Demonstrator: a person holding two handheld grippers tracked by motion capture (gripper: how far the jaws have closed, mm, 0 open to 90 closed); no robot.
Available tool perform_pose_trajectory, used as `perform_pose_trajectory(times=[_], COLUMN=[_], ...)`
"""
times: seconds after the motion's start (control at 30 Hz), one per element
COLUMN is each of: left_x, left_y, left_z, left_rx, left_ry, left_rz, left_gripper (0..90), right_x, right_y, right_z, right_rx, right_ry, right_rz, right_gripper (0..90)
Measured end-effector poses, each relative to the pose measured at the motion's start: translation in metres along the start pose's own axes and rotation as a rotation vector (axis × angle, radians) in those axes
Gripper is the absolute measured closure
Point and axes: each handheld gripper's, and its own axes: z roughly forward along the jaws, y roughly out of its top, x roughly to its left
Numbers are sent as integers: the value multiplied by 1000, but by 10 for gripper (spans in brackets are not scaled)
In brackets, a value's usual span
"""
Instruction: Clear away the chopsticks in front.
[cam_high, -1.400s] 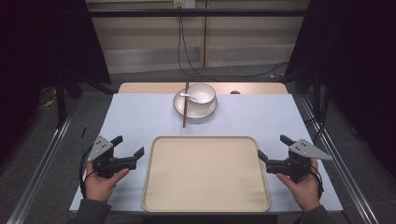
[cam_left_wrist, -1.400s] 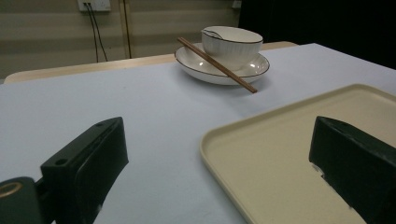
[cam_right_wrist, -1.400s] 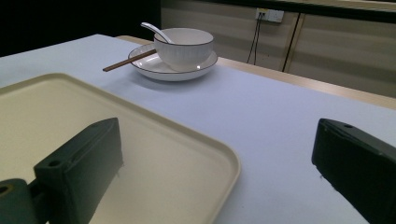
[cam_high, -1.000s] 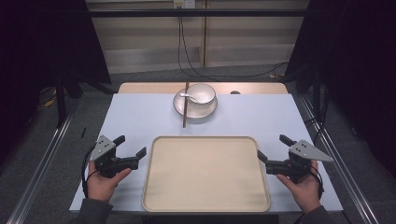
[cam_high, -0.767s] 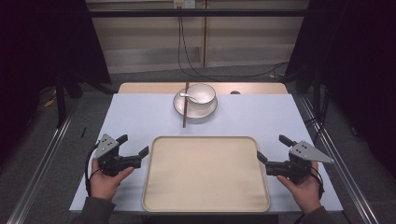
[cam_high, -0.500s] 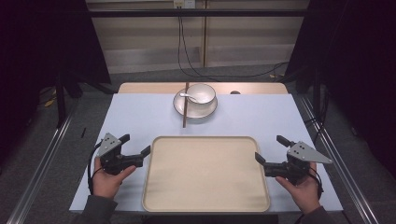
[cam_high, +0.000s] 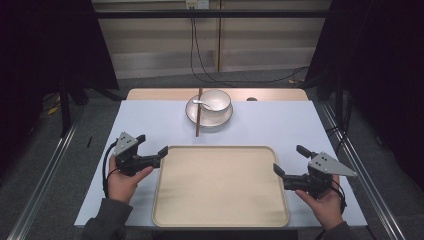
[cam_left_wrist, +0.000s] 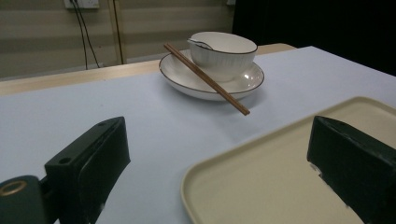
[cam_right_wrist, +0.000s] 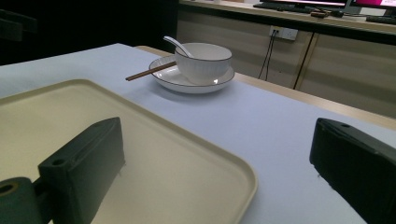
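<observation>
High view | left hand-held gripper (cam_high: 150, 150), right hand-held gripper (cam_high: 289, 162) wide open, empty | flanking tray (cam_high: 220, 187)

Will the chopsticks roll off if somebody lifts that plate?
Probably, unless it stays level. The chopsticks only lean across the plate rim, one end jutting past it. They look thin, smooth and light, so a tilt would likely slide them off. The bowl may block one side.

High view: overhead from the person's side, facing forward and down. Each gripper view: low, close above the table (cam_high: 260, 127), facing across. All share the tray (cam_high: 220, 185) and bowl (cam_high: 216, 100).
</observation>
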Motion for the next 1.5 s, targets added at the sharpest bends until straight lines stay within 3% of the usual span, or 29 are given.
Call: perform_pose_trajectory(times=[0.37,0.53,0.87,1.27,1.4,1.5], left_x=[2,3,-4,-5,-4,-4], left_y=[26,35,51,54,51,49], left_z=[55,75,123,172,182,192], left_rx=[68,82,159,224,255,276], left_ry=[-11,9,20,108,120,146], left_rz=[-21,-34,-10,-54,-53,-30], left_gripper=[63,73,102,257,317,358], right_x=[0,1,-1,0,0,0], right_y=[0,0,1,2,2,2], right_z=[-1,-3,-5,-6,-6,-6], right_rx=[-6,-5,-24,-29,-29,-31], right_ry=[12,13,17,27,30,36], right_rz=[15,20,22,21,20,24], right_gripper=[28,27,28,32,33,33])
